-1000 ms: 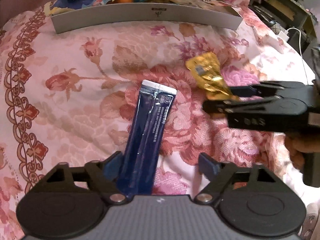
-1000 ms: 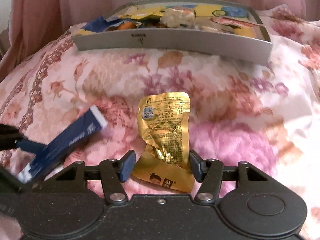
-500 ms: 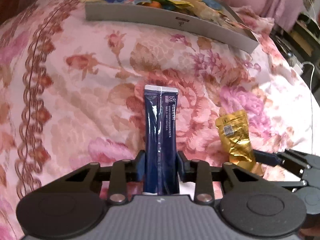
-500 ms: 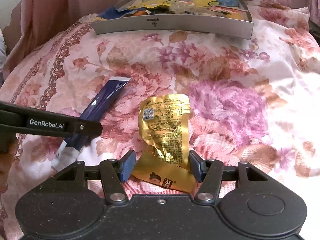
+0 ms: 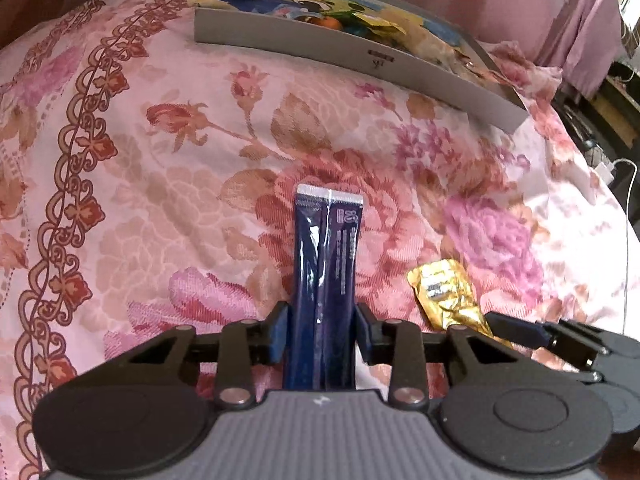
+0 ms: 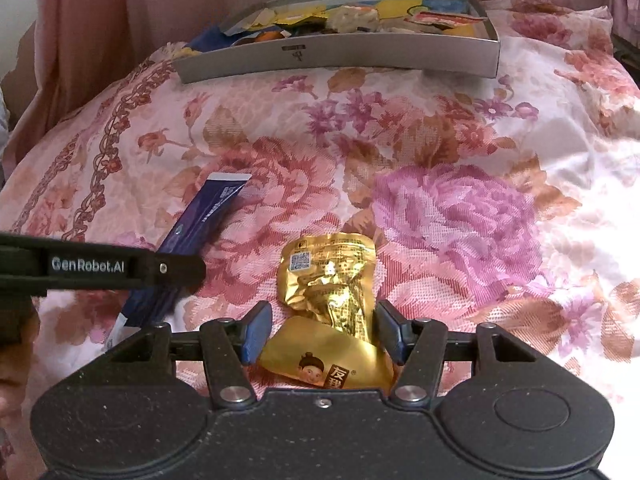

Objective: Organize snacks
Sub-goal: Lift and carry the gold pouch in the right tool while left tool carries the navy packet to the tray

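A dark blue stick packet (image 5: 324, 268) points away from me, and my left gripper (image 5: 321, 330) is shut on its near end. The same blue stick packet (image 6: 200, 224) shows at the left of the right wrist view, behind the left gripper's arm (image 6: 100, 268). A crinkled gold snack packet (image 6: 332, 280) sits between the fingers of my right gripper (image 6: 323, 334), which is shut on it. That gold packet (image 5: 444, 292) also appears low right in the left wrist view. A grey tray (image 5: 360, 54) holding several snacks lies at the far end of the bed, and the tray (image 6: 340, 58) is in the right wrist view too.
A pink floral bedspread (image 5: 180, 184) covers the whole surface. Pink curtains (image 6: 160, 0) hang behind the tray. Past the bed's right edge, a white charger and cable (image 5: 606, 170) lie near dark furniture.
My left gripper went from open to shut on the blue stick packet. Both grippers have risen and drawn back with their packets, so the tray looks farther away.
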